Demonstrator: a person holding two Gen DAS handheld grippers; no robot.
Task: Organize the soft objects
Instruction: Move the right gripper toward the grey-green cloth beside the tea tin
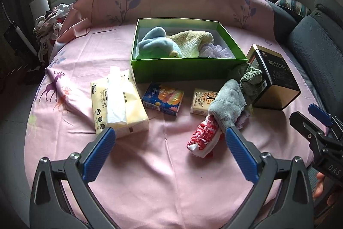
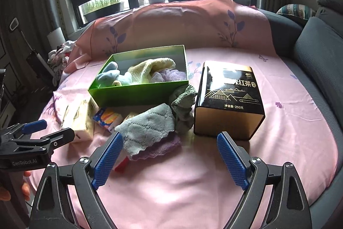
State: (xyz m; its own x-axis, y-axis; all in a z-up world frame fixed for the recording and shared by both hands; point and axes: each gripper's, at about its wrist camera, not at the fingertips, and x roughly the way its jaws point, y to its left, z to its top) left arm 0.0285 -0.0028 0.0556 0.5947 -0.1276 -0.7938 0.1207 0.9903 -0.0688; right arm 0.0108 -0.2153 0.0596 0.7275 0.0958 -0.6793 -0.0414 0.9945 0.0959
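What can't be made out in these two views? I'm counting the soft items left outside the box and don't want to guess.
- Purple cloth: mostly under the grey cloth, both views; size unclear.
- Red-and-white knit item: left view, upper end under the grey cloth; right view, nearly all behind the right claw.
- Green box: its near wall hides the bottom; anything beneath the blue plush and yellow towel is unseen.

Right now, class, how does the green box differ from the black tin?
The green box stands open-topped with soft things inside; the black tin lies on its side, contents unseen. The box is plain green; the tin is black and gold with printed writing. Both rest on the pink sheet, with cloths between them.
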